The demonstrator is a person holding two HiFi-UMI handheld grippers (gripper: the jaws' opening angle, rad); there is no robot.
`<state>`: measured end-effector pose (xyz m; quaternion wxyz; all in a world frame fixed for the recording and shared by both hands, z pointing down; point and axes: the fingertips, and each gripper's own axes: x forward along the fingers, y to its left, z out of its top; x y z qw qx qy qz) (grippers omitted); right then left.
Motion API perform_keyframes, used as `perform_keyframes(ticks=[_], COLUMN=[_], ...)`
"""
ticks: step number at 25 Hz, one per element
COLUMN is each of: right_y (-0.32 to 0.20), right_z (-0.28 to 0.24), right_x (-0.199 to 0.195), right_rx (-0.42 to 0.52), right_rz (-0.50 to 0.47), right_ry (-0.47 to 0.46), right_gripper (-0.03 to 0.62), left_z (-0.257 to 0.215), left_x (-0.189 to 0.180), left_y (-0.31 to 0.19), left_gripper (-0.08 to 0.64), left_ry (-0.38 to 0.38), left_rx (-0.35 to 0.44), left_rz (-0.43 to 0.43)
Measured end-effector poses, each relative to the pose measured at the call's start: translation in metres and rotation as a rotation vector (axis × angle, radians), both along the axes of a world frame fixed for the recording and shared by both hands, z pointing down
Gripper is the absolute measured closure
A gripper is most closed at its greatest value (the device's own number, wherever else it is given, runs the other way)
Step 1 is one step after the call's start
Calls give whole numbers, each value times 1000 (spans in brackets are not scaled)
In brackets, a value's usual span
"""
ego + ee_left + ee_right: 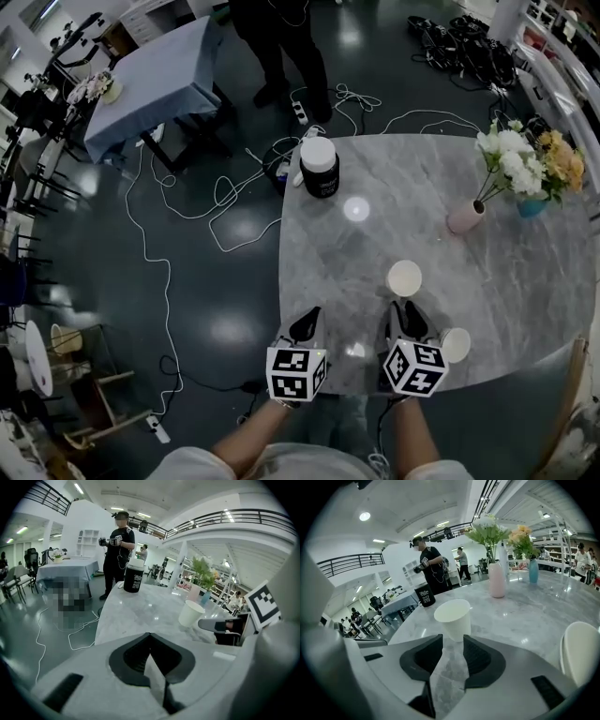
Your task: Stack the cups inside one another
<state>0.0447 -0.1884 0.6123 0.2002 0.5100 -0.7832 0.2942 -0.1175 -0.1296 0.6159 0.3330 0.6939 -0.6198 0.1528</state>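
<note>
Closest to you, the left claw (149, 638) hangs clenched and empty over the worktop's (375, 244) near-left corner, and a second cup (456, 344) stands just right of the right claw (453, 643) by the near edge, where a sideways swing could sweep it off. Your right claw is parted and empty with the upright cup (453, 617) just ahead, so an off-centre approach may topple it; beyond is bare worktop up to the black jar (320, 169) and pink vase (466, 217).
</note>
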Motion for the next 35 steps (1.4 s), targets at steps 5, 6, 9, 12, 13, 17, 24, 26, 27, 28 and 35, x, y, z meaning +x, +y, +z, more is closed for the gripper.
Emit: perform_keyframes(ticks=[5,6,9,12,13,17,24,26,27,28,35], right_y=[-11,-13,-17,-21,-22,-26,-35,-37,-38,-39,-41], right_z=[9,10,15,20,21,25,29,28,28,27,27], right_x=[-3,-4,-7,-9,-9,-9,-9,-10,-10,-10,-7], right_rx=[-10,-12,-16,-15,-14,-16,-13,-7,-4,0,15], right_rz=[-9,-11,-17,-22,-22,-16,-15,-13,-11,-7,15], right_ry=[17,19,26,42,50,80,108,114,118,122,139], right_gripper=[450,441,419,399,392,373,362,362,362,362,364], left_z=[7,8,14,20,21,24,28,29,30,30,31], left_x=[-1,0,1,1,1,-2,-6,-7,-7,-7,-5], left_y=[-7,-8,-8,-9,-9,-8,-8,-6,-5,-5,-2], left_gripper=[561,560,561,561,560,560,560,560,560,560,560], left_ry=[3,4,6,9,9,10,13,16,18,20,25], left_rx=[-8,-12,-23,-34,-37,-45,-53,-57,-59,-61,-63], left_rz=[-1,2,9,14,15,18,13,13,13,13,21])
